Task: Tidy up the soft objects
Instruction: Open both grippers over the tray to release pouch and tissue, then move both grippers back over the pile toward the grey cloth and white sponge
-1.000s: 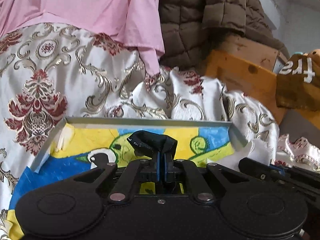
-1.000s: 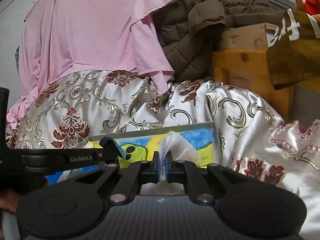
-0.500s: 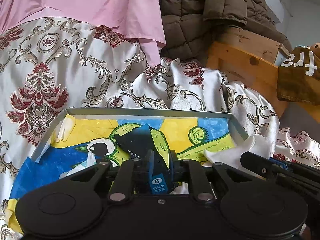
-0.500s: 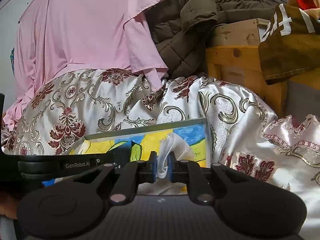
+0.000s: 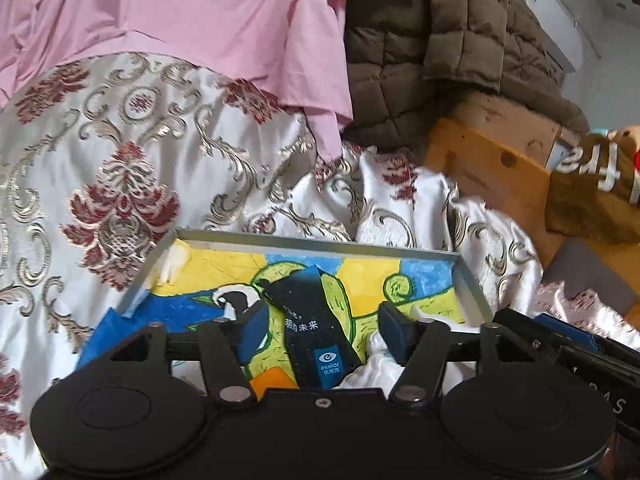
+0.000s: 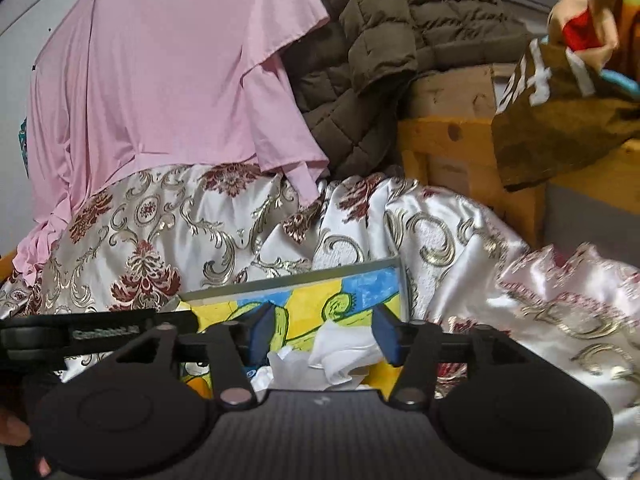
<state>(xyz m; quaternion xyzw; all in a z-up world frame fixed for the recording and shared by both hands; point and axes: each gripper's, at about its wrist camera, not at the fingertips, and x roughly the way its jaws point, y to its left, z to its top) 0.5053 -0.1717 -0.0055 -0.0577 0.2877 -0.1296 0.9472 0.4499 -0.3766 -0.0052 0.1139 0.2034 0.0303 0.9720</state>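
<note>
Lying half-hidden behind the left tool (image 5: pixel 324 330), black cloth (image 5: pixel 316 332) in tray (image 5: pixel 320 242).

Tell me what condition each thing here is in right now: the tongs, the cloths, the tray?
Left tongs: open, holding nothing.
Right tongs: open, holding nothing.
Dark cloth: lying loose in the tray, between the left tongs' fingers.
White cloth: crumpled, lying in the tray.
Tray: resting on the patterned bedspread.
Pink garment: hanging.

You're in a lived-in home bedroom: pink dress (image 6: pixel 168 80) hanging, brown puffer jacket (image 6: pixel 392 40) dumped on wooden furniture (image 5: pixel 488 160), brocade bedspread (image 5: pixel 120 168) everywhere.
</note>
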